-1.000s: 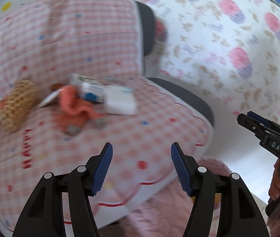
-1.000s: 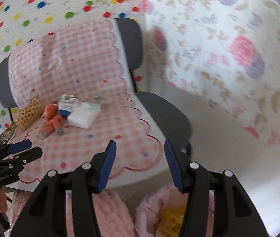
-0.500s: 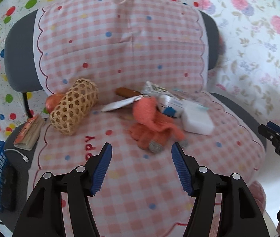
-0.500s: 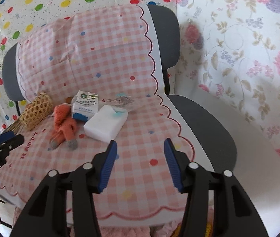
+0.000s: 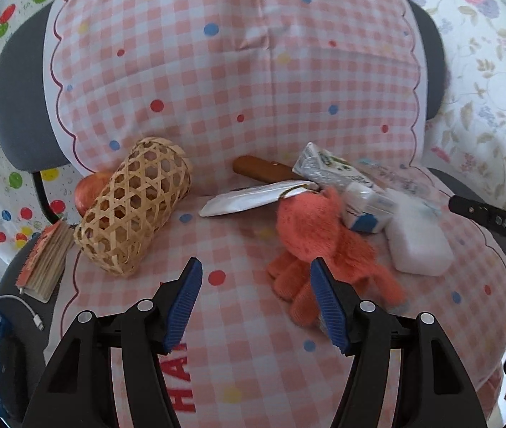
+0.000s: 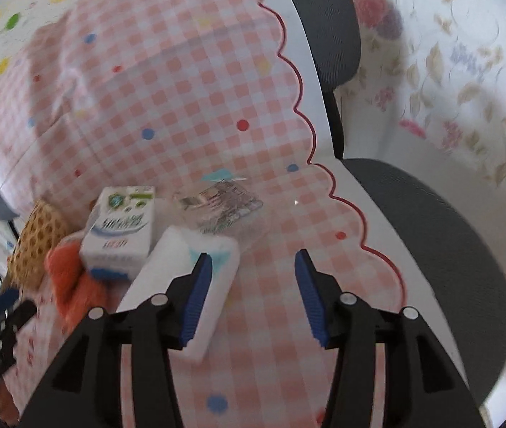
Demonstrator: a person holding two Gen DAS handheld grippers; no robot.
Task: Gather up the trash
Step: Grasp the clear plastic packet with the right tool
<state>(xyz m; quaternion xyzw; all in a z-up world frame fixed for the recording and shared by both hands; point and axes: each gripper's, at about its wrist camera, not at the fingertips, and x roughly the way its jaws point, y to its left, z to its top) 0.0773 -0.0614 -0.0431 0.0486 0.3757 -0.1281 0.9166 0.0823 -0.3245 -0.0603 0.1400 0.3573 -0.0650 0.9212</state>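
While both grippers hang over the chair seat with jaws spread and nothing between them, the trash sits in a loose cluster toward the seat's back. The right gripper is nearer the clear wrapper, which lies flat on the cloth just ahead of its jaws and slightly to their left, its long axis running across the gap rather than along it. The carton lies further left, resting against the white block, which the gripper's left finger overlaps. The left gripper faces the silver packet, well ahead of it, long axis crosswise. The orange glove lies just beside its right finger. I judge the wrapper is the right gripper's likely pick: a short reach forward and down.
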